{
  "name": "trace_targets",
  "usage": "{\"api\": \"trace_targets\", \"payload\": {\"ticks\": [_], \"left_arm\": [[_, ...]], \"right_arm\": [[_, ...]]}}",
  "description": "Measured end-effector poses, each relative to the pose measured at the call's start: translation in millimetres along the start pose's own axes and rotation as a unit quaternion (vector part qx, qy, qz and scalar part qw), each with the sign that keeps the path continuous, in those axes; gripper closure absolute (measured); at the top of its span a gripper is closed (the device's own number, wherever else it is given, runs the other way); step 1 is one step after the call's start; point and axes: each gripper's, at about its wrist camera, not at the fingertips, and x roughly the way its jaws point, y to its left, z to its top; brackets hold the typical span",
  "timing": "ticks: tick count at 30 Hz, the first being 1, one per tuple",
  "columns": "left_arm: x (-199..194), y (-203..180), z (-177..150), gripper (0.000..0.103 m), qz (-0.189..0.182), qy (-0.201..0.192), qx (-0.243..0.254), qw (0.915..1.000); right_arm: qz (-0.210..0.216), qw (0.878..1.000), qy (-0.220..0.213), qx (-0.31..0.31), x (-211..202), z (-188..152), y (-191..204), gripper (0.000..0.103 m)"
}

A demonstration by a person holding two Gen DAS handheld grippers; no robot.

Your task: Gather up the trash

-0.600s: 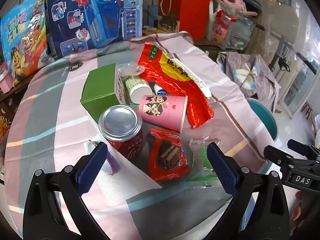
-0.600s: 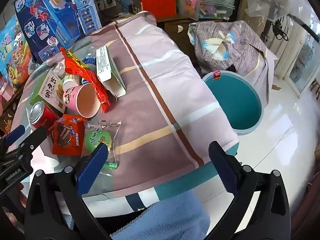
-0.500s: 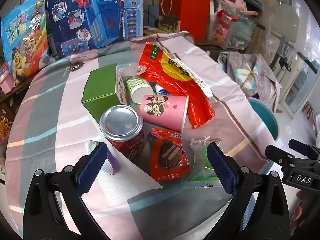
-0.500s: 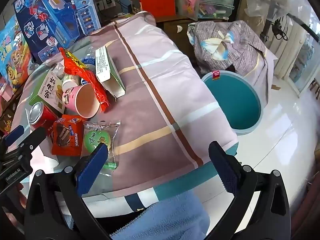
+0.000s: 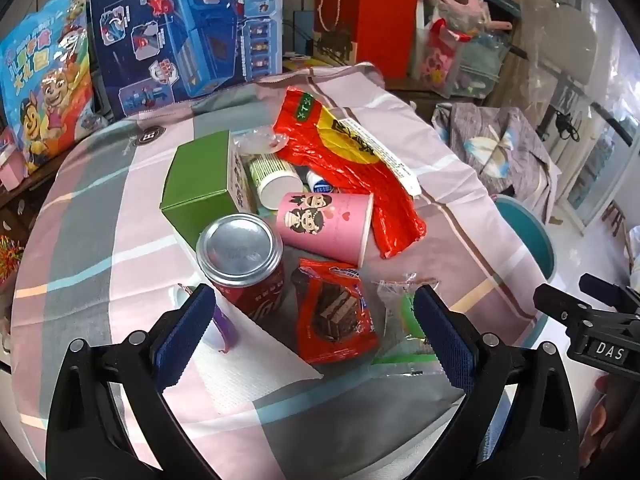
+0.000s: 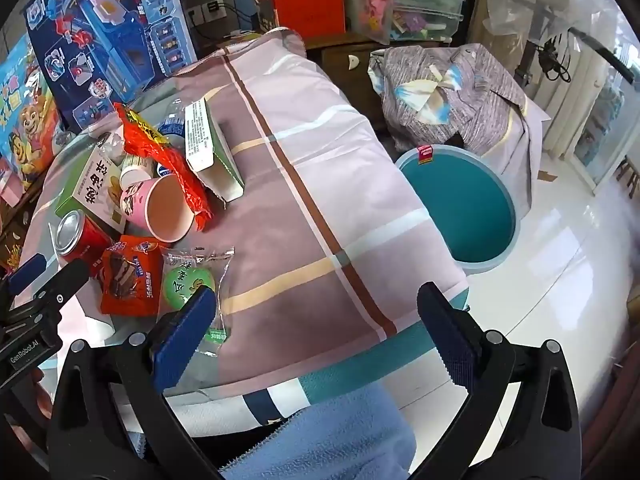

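overall, the round teal plastic bin [image 6: 460,208] sits on the floor beside the striped pink tablecloth [image 6: 320,184], where trash lies clustered: green cardboard box [image 5: 200,184], pink paper cup [image 5: 328,220], red soda can [image 5: 244,264]. left gripper [image 5: 316,332] and right gripper [image 6: 316,336] both gape wide, empty.

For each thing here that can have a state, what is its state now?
left gripper: open, holding nothing
right gripper: open, holding nothing
red can: upright
pink paper cup: lying on its side
teal bin: no lid on, looks empty
red wafer packet: lying flat
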Motion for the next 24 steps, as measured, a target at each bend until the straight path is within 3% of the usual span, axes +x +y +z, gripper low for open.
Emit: {"api": "trace_targets", "payload": {"ticks": [24], "left_arm": [[-4.8, 12.7, 3.1, 0.004, 0.000, 0.005, -0.003, 1.0000]], "right_arm": [[-0.005, 1.000, 0.014, -0.004, 6.0, 0.6, 6.6, 0.006]]}}
